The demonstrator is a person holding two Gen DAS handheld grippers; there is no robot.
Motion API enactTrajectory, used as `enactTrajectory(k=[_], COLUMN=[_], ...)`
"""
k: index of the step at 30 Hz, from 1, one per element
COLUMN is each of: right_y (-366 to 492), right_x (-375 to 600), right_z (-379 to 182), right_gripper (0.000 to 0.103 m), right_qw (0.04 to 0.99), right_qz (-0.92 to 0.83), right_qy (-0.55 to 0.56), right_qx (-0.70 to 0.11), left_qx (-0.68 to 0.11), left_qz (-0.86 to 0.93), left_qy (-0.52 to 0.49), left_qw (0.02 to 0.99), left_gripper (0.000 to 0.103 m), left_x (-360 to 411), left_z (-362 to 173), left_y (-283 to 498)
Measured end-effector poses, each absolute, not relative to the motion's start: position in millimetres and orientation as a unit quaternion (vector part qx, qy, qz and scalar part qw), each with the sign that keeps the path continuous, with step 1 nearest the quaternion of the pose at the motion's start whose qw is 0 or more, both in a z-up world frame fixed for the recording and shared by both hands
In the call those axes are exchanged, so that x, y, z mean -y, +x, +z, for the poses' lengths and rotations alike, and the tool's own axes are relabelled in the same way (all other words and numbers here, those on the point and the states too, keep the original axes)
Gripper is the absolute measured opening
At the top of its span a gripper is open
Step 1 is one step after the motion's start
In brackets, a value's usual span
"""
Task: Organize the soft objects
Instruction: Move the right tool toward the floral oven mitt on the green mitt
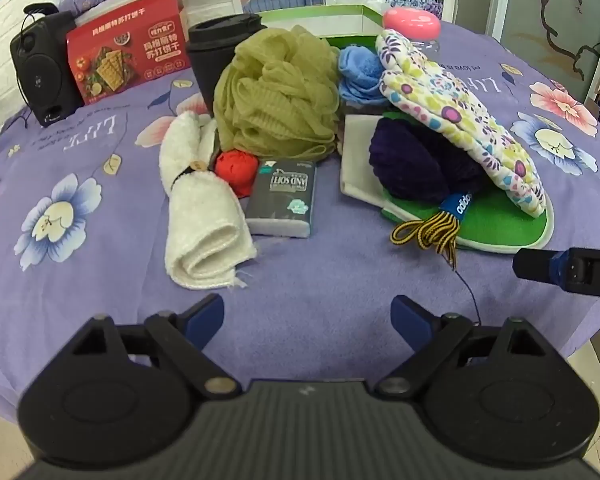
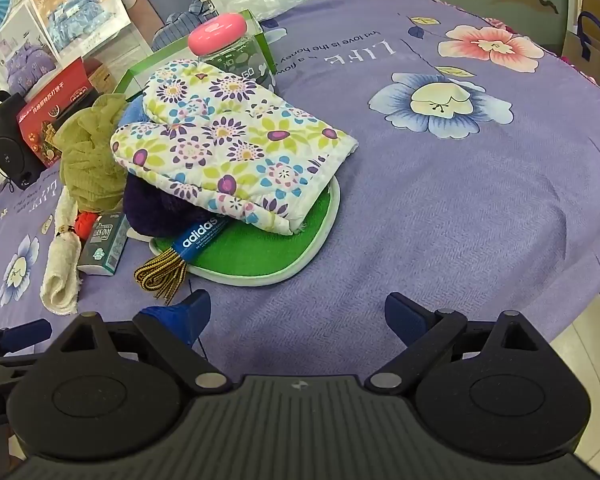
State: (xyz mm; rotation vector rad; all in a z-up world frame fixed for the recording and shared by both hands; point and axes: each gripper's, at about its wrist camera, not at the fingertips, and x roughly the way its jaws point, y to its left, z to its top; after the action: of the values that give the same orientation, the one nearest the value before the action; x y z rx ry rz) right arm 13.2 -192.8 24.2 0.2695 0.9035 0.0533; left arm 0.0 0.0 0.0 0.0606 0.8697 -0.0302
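Note:
Soft items lie clustered on a purple floral tablecloth (image 1: 300, 272). A rolled white towel (image 1: 200, 208), a red cloth ball (image 1: 236, 168), a tissue pack (image 1: 282, 200) and an olive bath pouf (image 1: 278, 92) sit at the left. A floral oven mitt (image 1: 456, 120) (image 2: 228, 144) leans over a dark purple bundle (image 1: 416, 160) on a green mat (image 1: 496, 220) (image 2: 256, 252), with yellow-black shoelaces (image 1: 432, 232) (image 2: 160, 274) in front. A blue cloth (image 1: 360, 72) lies behind. My left gripper (image 1: 308, 316) and right gripper (image 2: 298, 316) both hang open and empty over bare cloth, short of the pile.
At the back stand a black speaker (image 1: 44, 72), a red cracker box (image 1: 128, 48), a black cup (image 1: 216, 52), a green box (image 1: 320, 20) and a pink-lidded jar (image 1: 412, 24) (image 2: 228, 46). The table edge curves off at the right, floor beyond.

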Motion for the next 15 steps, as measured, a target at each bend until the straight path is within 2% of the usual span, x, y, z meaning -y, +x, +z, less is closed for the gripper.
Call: enactTrajectory(k=[15], right_y=[14.7], right_x=[192.0], right_z=[23.5], right_gripper=[0.081], right_qw=[0.89], right_qz=[0.026], right_qy=[0.13], right_qx=[-0.437], left_qx=[-0.421], left_qz=[-0.019], left_qy=[0.029], left_qw=[0.906], left_gripper=[0.092], left_x=[1.2], left_z=[-1.4], left_y=[0.9])
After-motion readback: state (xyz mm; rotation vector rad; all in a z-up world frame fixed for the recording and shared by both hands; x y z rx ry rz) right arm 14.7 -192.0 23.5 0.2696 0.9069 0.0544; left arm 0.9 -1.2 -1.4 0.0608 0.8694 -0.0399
